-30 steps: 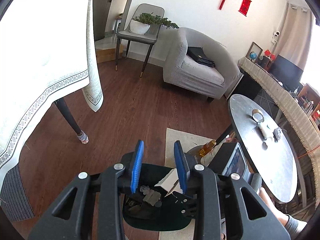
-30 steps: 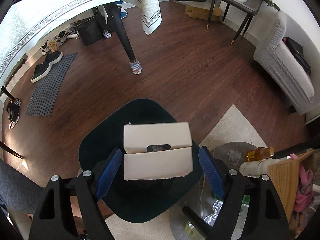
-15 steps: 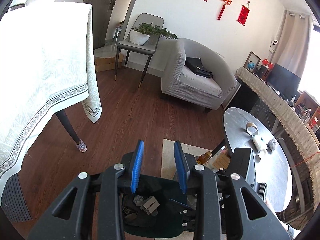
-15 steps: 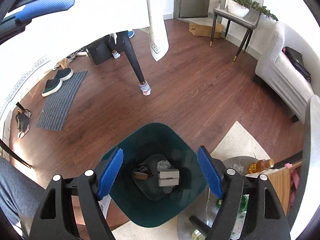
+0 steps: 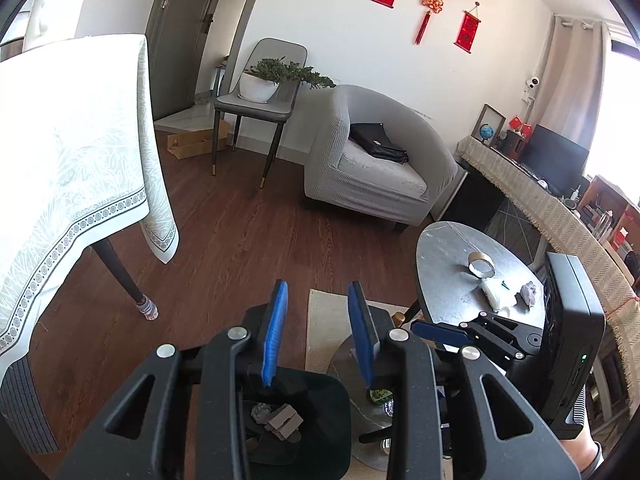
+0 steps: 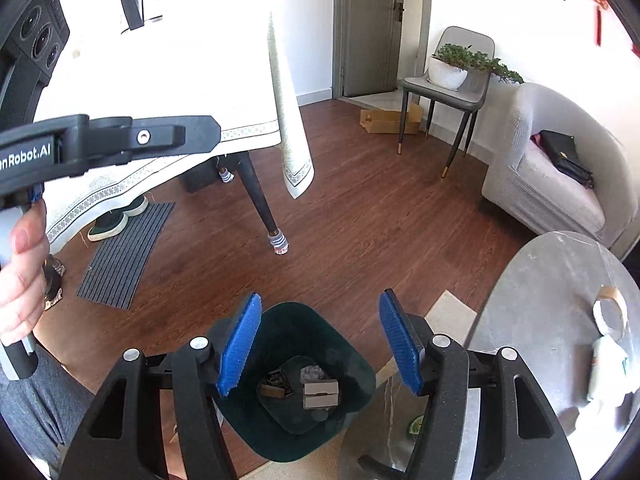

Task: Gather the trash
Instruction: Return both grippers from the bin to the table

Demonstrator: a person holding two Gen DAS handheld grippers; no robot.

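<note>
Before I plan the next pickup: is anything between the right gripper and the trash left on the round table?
Nothing visible blocks it. The right gripper, empty with jaws closing, hangs over the bin; the crumpled paper and white wrapper lie in the open on the round table.

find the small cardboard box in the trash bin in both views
Left wrist: cardboard box lies low centre, inside the dark green bin, under the blue pads.
Right wrist: cardboard box lies bottom centre, on the bin floor.
Shared landmark: grey armchair.
</note>
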